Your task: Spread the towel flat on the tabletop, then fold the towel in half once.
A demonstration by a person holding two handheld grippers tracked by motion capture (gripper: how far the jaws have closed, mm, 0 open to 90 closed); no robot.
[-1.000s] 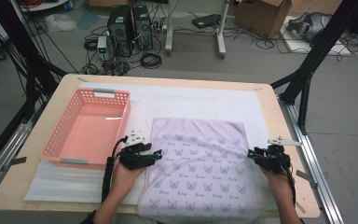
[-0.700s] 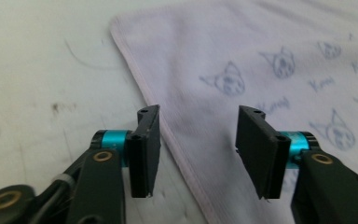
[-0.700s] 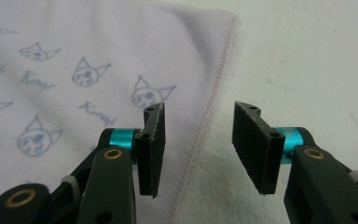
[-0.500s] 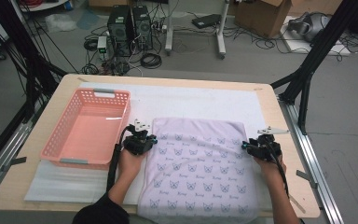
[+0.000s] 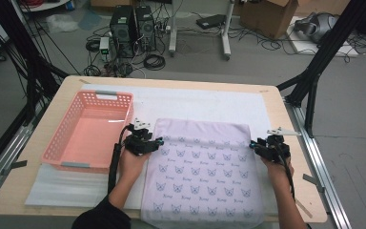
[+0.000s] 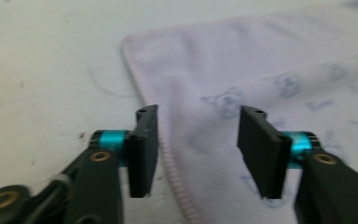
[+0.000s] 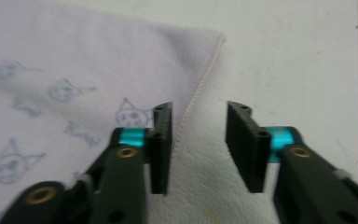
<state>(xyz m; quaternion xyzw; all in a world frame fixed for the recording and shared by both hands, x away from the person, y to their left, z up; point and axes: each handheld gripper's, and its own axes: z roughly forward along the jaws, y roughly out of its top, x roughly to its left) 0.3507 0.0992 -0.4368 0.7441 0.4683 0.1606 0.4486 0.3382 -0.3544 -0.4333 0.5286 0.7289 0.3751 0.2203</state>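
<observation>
The cloth (image 5: 202, 171) lies flat on the white mat (image 5: 195, 102), its near end hanging just over the table (image 5: 293, 157) edge, with the pink basket (image 5: 89, 131) well off to its left. It looks light, soft and limp, the kind of thing that sags and folds the moment it leaves the surface, so the stitched hems near the far corners look like the places to pinch, one on each side, to keep it spread.

And that is where the tongs sit. The left gripper (image 6: 193, 149) is at the cloth's left edge: its jaws have just been opening and now stand about half apart, released. The hem (image 6: 165, 154) runs up between them, one jaw over the mat, the other over the printed fabric, neither pad pressing.

Over on the other side, the right gripper (image 7: 198, 147) mirrors it at the right edge. Its jaws have just been opening too, a moderate gap, nothing clenched. The hem (image 7: 200, 86) passes just inside one jaw, with bare mat across the rest of the gap. Both hands low, both grippers free of the cloth, a fresh bite on each hem looks like the next call.
</observation>
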